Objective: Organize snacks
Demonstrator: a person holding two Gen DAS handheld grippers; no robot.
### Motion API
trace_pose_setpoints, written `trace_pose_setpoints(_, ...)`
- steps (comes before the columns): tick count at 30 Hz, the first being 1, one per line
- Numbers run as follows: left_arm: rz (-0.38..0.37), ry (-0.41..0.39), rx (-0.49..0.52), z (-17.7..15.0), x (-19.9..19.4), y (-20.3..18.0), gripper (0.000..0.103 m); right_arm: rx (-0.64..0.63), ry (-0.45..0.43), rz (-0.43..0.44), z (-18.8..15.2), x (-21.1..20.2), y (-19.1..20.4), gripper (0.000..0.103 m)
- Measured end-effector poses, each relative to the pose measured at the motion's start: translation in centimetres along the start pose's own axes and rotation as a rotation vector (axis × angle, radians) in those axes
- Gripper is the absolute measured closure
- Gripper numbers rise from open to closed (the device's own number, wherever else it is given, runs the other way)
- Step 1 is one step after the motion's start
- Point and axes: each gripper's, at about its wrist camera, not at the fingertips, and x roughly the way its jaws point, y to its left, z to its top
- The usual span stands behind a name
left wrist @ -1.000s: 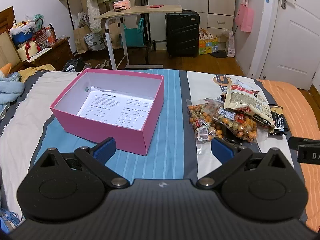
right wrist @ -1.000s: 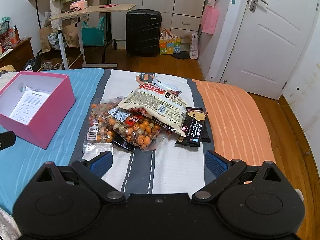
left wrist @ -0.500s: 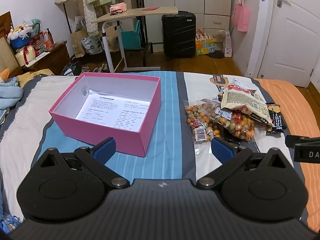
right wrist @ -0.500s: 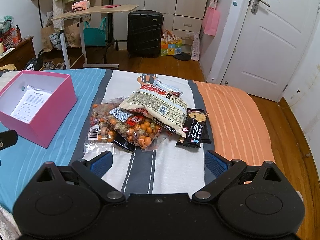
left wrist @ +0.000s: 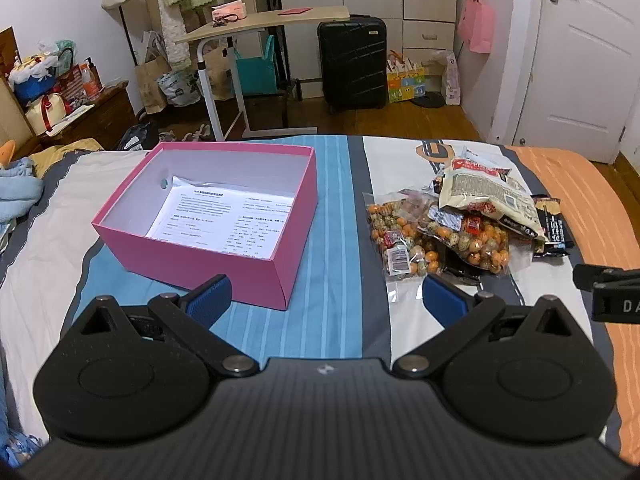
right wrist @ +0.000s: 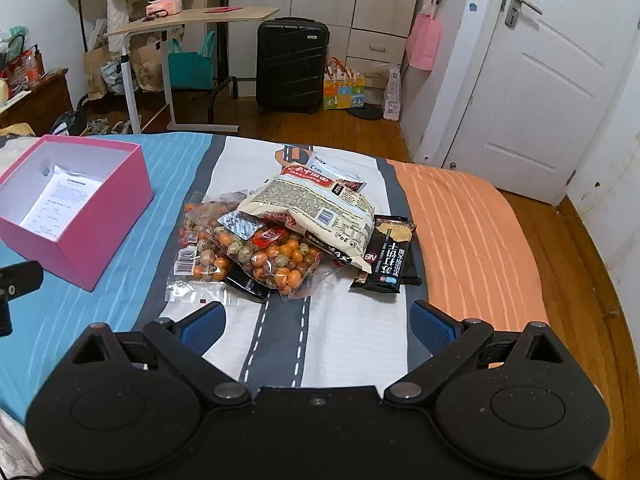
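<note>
A pink box (left wrist: 192, 252) lies open on the striped bed with a printed sheet (left wrist: 224, 220) in it; it also shows at the left of the right wrist view (right wrist: 104, 220). A pile of snacks lies to its right: two clear bags of orange balls (right wrist: 276, 256), a large cream bag (right wrist: 316, 208) on top and a black packet (right wrist: 390, 256). The pile shows in the left wrist view (left wrist: 460, 228) too. My left gripper (left wrist: 326, 298) is open and empty above the bed, near the box's front corner. My right gripper (right wrist: 316, 326) is open and empty, in front of the pile.
The bed (right wrist: 460, 220) ends at a wooden floor (right wrist: 568, 280) on the right. Beyond it stand a rolling desk (left wrist: 256, 28), a black suitcase (right wrist: 292, 68) and a white door (right wrist: 540, 100). A blue cloth (left wrist: 16, 192) lies at the bed's left edge.
Both grippers have drawn back and risen slightly, so the box and the snack pile look a little farther away. Nothing on the bed has moved.
</note>
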Motion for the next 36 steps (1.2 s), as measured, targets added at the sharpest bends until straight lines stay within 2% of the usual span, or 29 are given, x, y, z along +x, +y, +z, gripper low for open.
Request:
trace_pose_setpoints(4, -0.002, 0.017, 0.025, 0.4, 0.6, -0.2, 0.000, -0.040, -0.031, 0.005, 0.0, 0.0, -0.2, 0.003)
trace_pose_setpoints(8, -0.075, 0.012, 0.112, 2.7, 1.2, -0.8, 0.000, -0.091, -0.118, 0.019, 0.5, 1.0, -0.5, 0.004)
trace_pose_setpoints(10, -0.113, 0.009, 0.115, 4.0, 2.0, -0.8, 0.000, -0.098, -0.174, 0.085, 0.6, 1.8, -1.1, 0.004)
trace_pose_setpoints(12, -0.082, -0.010, 0.136, 4.7, 3.1, -1.2, 0.000, -0.116, -0.232, 0.214, 0.4, 2.8, -2.0, 0.004)
trace_pose_setpoints(14, -0.015, -0.036, 0.204, 5.1, 4.7, -2.2, 0.000, -0.091, -0.232, 0.295, 0.1, 4.6, -2.9, 0.004)
trace_pose_setpoints(16, 0.020, -0.054, 0.271, 5.4, 6.6, -3.4, 0.000, -0.076, -0.199, 0.286, -0.1, 6.6, -3.1, 0.004)
trace_pose_setpoints(17, -0.009, -0.067, 0.286, 5.7, 7.5, -3.7, 0.000, -0.093, -0.191, 0.271, -0.4, 7.6, -3.1, 0.004)
trace_pose_setpoints(19, -0.118, -0.047, 0.274, 6.0, 9.8, -4.2, 0.000, -0.165, -0.183, 0.207, -1.2, 9.6, -2.6, 0.004)
trace_pose_setpoints(21, -0.153, 0.001, 0.249, 6.3, 12.3, -4.6, 0.000, -0.223, -0.161, 0.172, -2.2, 11.5, -2.2, 0.004)
trace_pose_setpoints(24, -0.131, 0.062, 0.237, 6.2, 16.3, -5.5, 0.000, -0.231, -0.163, 0.231, -3.6, 13.3, -2.3, 0.005)
trace_pose_setpoints(27, -0.129, 0.090, 0.241, 5.8, 19.5, -5.8, 0.002, -0.159, -0.104, 0.258, -4.2, 15.4, -2.9, 0.005)
trace_pose_setpoints(32, -0.235, 0.091, 0.157, 5.5, 21.8, -5.1, 0.004, 0.008, -0.076, 0.360, -4.1, 18.6, -4.1, 0.012)
trace_pose_setpoints(35, -0.279, 0.065, 0.126, 5.6, 22.4, -5.1, 0.010, 0.020, -0.118, 0.402, -4.1, 19.5, -3.7, 0.012)
trace_pose_setpoints(36, -0.293, 0.055, 0.113, 5.7, 22.8, -5.2, 0.015, 0.001, -0.139, 0.405, -4.1, 19.7, -3.3, 0.012)
